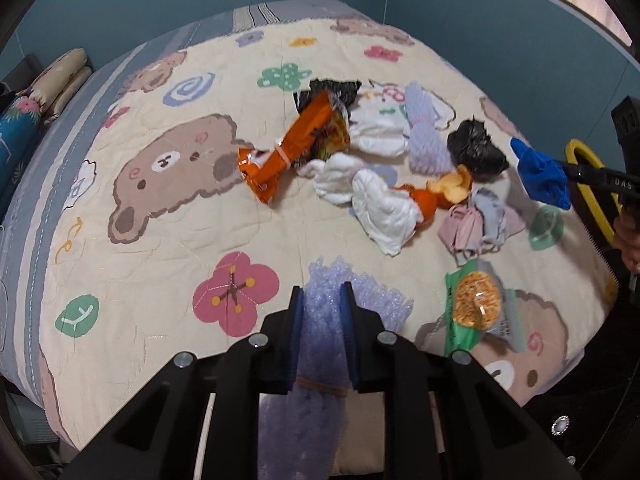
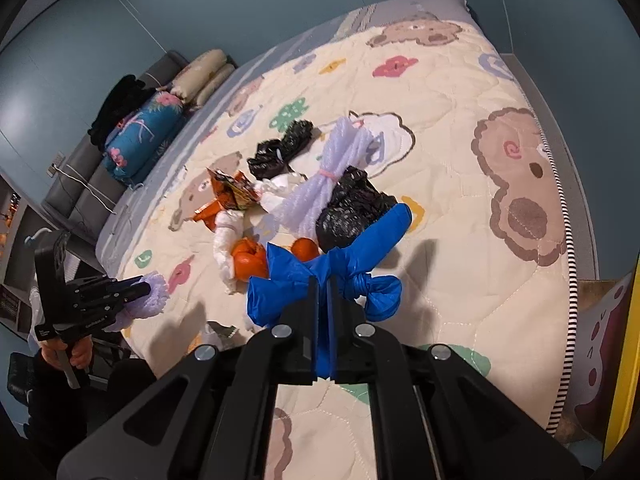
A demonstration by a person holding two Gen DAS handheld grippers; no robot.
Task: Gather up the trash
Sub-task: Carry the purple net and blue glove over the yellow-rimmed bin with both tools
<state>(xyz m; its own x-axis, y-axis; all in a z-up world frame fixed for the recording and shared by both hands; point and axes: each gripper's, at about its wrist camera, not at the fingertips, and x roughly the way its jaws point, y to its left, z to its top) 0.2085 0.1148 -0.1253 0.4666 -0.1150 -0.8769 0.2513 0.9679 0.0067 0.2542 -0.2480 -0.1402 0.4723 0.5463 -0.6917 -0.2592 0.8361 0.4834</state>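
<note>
Trash lies scattered on a cream quilt (image 1: pixel 152 264) with bear and flower prints. My left gripper (image 1: pixel 322 294) is shut on a piece of lilac bubble wrap (image 1: pixel 320 344) above the quilt's near edge. My right gripper (image 2: pixel 322 284) is shut on a knotted blue plastic bag (image 2: pixel 352 260); it also shows in the left wrist view (image 1: pixel 542 176) at the right. On the quilt lie an orange snack wrapper (image 1: pixel 296 144), white tissues (image 1: pixel 380 208), orange peel (image 1: pixel 440 192), two black bags (image 1: pixel 476 150), lilac foam netting (image 1: pixel 424 132) and a green snack packet (image 1: pixel 472 304).
Folded pillows and a blue floral bolster (image 2: pixel 140 136) lie at the bed's head on the left. A yellow-rimmed container (image 1: pixel 592 188) stands off the bed's right side. Teal walls surround the bed.
</note>
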